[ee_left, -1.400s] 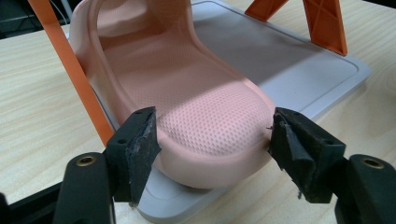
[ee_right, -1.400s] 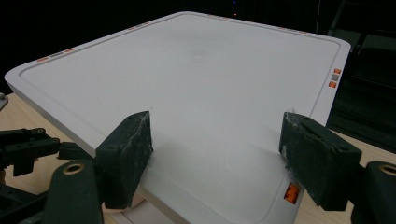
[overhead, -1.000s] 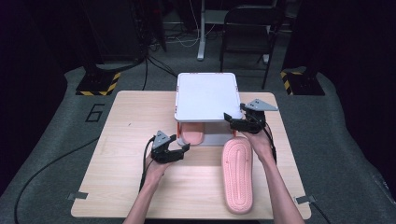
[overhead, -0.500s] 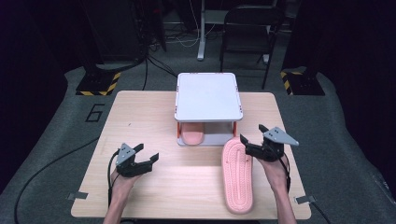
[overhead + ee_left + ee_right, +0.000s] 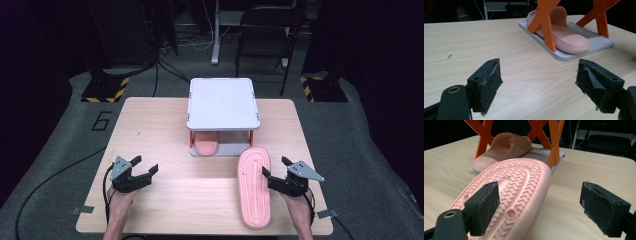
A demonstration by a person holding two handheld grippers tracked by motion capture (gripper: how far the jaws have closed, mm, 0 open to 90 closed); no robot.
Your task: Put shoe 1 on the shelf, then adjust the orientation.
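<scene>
A pink slipper [image 5: 254, 186] lies sole up on the right of the wooden table [image 5: 150, 125], its toe towards a small rack. The rack has a white top [image 5: 222, 103] and orange legs. A second pink slipper [image 5: 206, 146] rests on its lower tray [image 5: 599, 45]. My right gripper [image 5: 275, 167] is open just right of the upturned slipper [image 5: 511, 192], with its left pad over the sole's edge and not touching it. My left gripper [image 5: 146, 166] is open and holds nothing at the near left. It points at the slipper on the tray [image 5: 564, 37].
Bare tabletop lies between the two grippers and to the left of the rack. Beyond the table a black chair [image 5: 265, 30] stands on the dark floor, with yellow-black striped blocks [image 5: 107, 90] either side. Cables run across the floor at left.
Both hands have drawn back toward the near table edge. The left gripper went left from the middle. The right gripper came down from beside the rack to the upturned slipper's right side.
</scene>
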